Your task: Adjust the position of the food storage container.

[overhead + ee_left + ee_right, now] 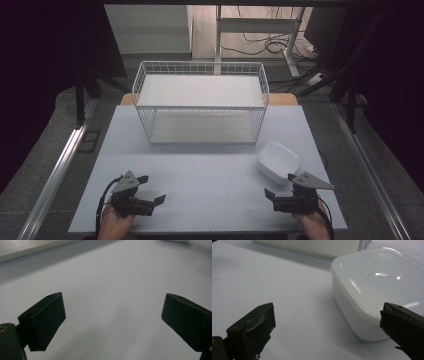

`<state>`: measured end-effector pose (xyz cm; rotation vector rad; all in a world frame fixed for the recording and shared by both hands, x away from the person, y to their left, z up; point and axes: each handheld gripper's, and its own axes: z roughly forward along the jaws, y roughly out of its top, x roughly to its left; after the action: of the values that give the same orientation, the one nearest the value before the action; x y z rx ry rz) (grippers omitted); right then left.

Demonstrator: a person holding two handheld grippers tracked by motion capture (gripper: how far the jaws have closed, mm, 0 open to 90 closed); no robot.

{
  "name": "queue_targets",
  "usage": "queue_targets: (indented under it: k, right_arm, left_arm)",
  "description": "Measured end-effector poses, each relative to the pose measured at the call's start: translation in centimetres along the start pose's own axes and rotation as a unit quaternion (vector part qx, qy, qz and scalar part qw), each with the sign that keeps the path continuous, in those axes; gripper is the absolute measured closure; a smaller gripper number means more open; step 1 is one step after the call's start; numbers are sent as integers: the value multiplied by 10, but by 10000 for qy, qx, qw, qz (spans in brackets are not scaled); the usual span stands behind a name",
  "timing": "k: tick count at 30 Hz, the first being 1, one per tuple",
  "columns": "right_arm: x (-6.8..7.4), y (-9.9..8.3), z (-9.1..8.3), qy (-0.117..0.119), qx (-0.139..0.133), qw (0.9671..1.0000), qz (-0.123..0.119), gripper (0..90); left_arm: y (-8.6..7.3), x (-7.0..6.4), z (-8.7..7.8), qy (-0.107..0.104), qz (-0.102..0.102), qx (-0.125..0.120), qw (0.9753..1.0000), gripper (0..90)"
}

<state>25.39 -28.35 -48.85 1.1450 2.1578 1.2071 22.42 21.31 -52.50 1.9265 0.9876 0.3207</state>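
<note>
Right gripper view: white lidded plastic container, on counter at 1 o'clock of right gripper, jaws open, empty; likely light, rigid, slick-lidded, best gripped across side walls under rim

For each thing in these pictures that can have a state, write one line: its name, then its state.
Left gripper: open, jaws wide apart, nothing between them.
Right gripper: open, empty, beside the container.
White plastic container: lid on, standing flat on the table.
White wire basket: upright, open at the top, nothing loose inside.
Table: bears the basket and the container.
</note>
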Motion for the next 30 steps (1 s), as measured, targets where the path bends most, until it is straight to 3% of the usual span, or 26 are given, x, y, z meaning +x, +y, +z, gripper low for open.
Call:
queue_targets:
  k: [6,10,16,23,28,30]
  right_arm:
    - [6,1,2,-96,65,9999,-108,0]
    - [7,1,3,-229,169,9994,-180,0]
    - [8,2,3,-27,347,9992,-220,0]
    - [4,5,-1,-69,377,9992,-116,14]
    - [-3,8,-7,-235,251,9994,-42,152]
    - [-11,11,-12,-383,148,9991,77,279]
  left_arm:
    - [-1,3,-2,58,-76,-108,9999,45]
    - [-1,3,0,46,-45,-40,10000,45]
    - [0,1,1,35,19,-2,10000,46]
    - [1,1,1,46,24,3,10000,49]
    - [1,1,1,66,61,-31,10000,51]
    - [2,0,-1,58,81,-112,9999,55]
